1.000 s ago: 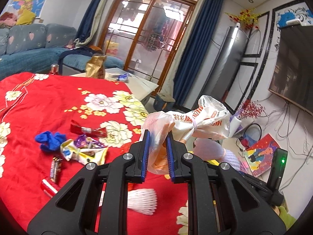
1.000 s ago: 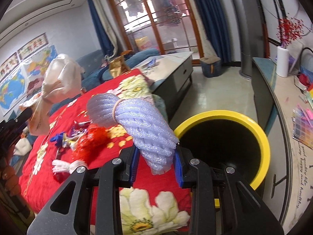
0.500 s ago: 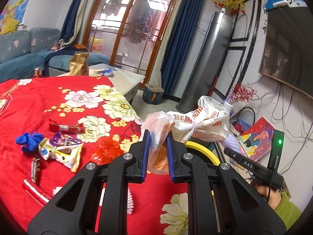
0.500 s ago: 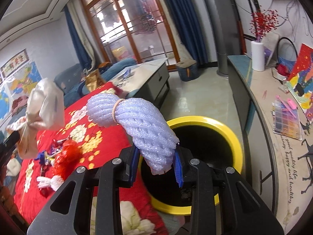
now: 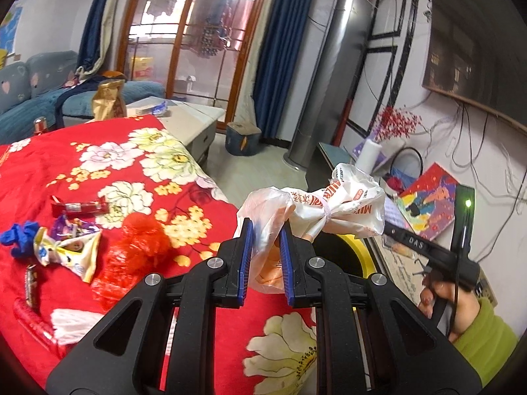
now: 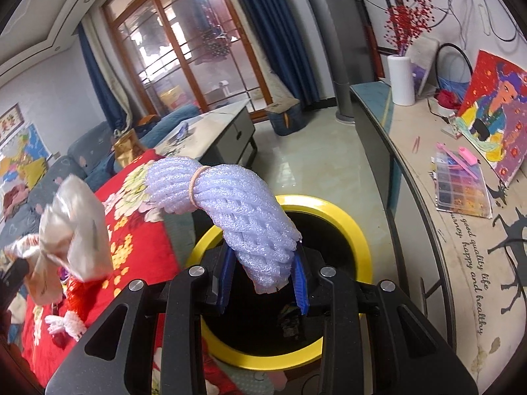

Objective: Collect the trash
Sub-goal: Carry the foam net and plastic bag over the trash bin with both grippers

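My left gripper (image 5: pixel 266 230) is shut on a knotted white plastic bag (image 5: pixel 329 209) and holds it above the edge of the red flowered cloth (image 5: pixel 108 161). The bag also shows in the right wrist view (image 6: pixel 72 233). My right gripper (image 6: pixel 263 263) is shut on a lilac foam net (image 6: pixel 237 207) tied with a rubber band, directly above the yellow-rimmed bin (image 6: pixel 349 220). The bin rim (image 5: pixel 360 250) peeks out behind the bag. Wrappers (image 5: pixel 70 250), a red net (image 5: pixel 138 247), a blue scrap (image 5: pixel 18 235) and a white foam net (image 5: pixel 70 324) lie on the cloth.
A curved sideboard (image 6: pixel 438 217) with a bead box (image 6: pixel 461 184), a painting (image 6: pixel 494 115) and a white vase (image 6: pixel 400 79) stands right of the bin. A grey coffee table (image 5: pixel 184 115) and a blue sofa (image 5: pixel 29 98) lie beyond the cloth.
Both grippers moved right, toward the bin. The right gripper with the foam net went from beside the bin to over its opening. The left gripper carried the bag to the cloth's edge.
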Demonstrator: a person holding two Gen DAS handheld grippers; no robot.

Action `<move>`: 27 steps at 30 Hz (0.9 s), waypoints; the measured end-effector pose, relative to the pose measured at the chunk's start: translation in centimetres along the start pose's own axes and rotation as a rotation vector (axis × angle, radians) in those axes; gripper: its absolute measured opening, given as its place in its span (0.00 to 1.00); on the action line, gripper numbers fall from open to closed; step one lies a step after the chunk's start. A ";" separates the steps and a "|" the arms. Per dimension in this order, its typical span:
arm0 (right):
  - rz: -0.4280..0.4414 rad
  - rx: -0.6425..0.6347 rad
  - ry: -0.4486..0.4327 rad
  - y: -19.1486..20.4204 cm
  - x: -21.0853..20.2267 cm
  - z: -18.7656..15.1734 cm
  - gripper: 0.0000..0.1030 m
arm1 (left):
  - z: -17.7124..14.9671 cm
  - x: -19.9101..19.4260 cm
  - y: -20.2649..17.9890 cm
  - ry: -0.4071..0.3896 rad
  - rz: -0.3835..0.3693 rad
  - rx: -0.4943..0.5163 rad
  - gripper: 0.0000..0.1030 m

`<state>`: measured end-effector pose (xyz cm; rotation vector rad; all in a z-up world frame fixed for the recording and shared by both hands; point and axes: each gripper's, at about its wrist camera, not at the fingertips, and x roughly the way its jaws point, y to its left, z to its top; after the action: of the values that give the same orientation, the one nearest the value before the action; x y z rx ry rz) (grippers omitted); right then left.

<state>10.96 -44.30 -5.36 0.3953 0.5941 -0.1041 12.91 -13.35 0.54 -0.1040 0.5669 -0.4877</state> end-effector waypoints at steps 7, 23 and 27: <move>-0.027 0.038 0.007 -1.6 0.9 -0.1 0.28 | -1.0 2.2 -1.8 0.055 -0.015 0.053 0.11; -0.045 0.086 0.026 -4.0 2.8 0.4 0.28 | -3.8 7.4 -5.8 0.188 -0.053 0.203 0.11; -0.025 0.088 0.038 -3.7 3.2 0.8 0.30 | -4.1 8.3 -6.7 0.204 -0.066 0.236 0.11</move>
<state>13.24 -47.94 -7.79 0.4762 0.6339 -0.1474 14.00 -23.05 -5.52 0.1536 0.7021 -0.6303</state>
